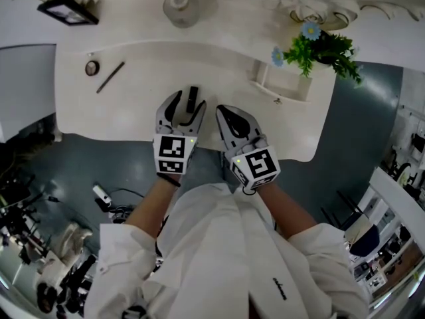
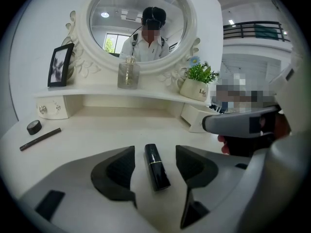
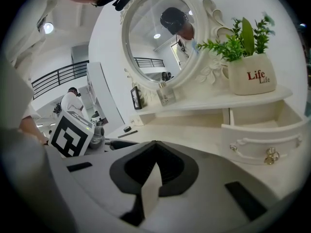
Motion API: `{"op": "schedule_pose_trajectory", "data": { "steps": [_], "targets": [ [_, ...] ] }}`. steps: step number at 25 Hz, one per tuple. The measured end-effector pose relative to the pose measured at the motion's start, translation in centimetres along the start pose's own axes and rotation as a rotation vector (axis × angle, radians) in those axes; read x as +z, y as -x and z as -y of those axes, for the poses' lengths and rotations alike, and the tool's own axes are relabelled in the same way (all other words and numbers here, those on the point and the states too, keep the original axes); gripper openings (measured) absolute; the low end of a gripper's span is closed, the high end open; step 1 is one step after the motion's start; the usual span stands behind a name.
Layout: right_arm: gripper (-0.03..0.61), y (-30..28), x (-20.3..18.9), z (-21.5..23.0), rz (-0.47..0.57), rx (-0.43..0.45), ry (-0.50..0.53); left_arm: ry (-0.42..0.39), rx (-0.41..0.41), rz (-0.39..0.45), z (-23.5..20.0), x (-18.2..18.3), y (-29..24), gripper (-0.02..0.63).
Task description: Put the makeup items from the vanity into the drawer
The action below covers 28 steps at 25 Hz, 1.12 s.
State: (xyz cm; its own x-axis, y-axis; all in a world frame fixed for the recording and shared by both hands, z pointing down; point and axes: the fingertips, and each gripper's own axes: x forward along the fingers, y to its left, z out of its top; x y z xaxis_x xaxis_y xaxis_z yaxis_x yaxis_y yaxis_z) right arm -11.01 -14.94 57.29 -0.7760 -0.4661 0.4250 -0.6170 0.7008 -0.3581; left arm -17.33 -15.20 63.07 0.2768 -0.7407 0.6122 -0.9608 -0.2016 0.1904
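- My left hand-held gripper (image 1: 188,105) is released. The black lipstick (image 2: 156,166) lies on the table (image 2: 97,130) between its jaws and touches neither pad.
- The long axis of the lipstick runs near to far, along the jaws.
- My right hand-held gripper (image 3: 154,144), just to the right, is clenched and empty.

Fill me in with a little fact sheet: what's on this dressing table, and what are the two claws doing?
Left claw: open, straddling a black lipstick that lies on the vanity top; pads not touching it
Right claw: shut, empty
Other makeup: pencil and small round pot, on the left side
Drawer: open, on the right
Shelf: potted plant, glass bottle, picture frame
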Motion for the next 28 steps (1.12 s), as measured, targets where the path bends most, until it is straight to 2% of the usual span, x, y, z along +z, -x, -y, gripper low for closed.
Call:
{"op": "schedule_pose_trajectory", "data": {
  "steps": [5,16,24,28],
  "targets": [
    [0.017,-0.3,-0.8,0.2,-0.02,0.001,-0.008,0.001,0.003,-0.028,0.0,-0.8,-0.5,0.275],
    [0.015,-1.7,-2.0,0.3,-0.059,0.009,-0.03,-0.064,0.051,-0.093,0.0,-1.6,-1.2,0.246],
    [0.016,-1.4,-1.8,0.4,-0.049,0.005,-0.037,-0.101,0.079,-0.128,-0.4,-2.0,-1.4,0.185],
    [0.015,-1.0,-1.6,0.6,-0.042,0.001,-0.041,-0.108,0.1,-0.138,-0.7,-2.0,-1.3,0.12]
  ]
}}
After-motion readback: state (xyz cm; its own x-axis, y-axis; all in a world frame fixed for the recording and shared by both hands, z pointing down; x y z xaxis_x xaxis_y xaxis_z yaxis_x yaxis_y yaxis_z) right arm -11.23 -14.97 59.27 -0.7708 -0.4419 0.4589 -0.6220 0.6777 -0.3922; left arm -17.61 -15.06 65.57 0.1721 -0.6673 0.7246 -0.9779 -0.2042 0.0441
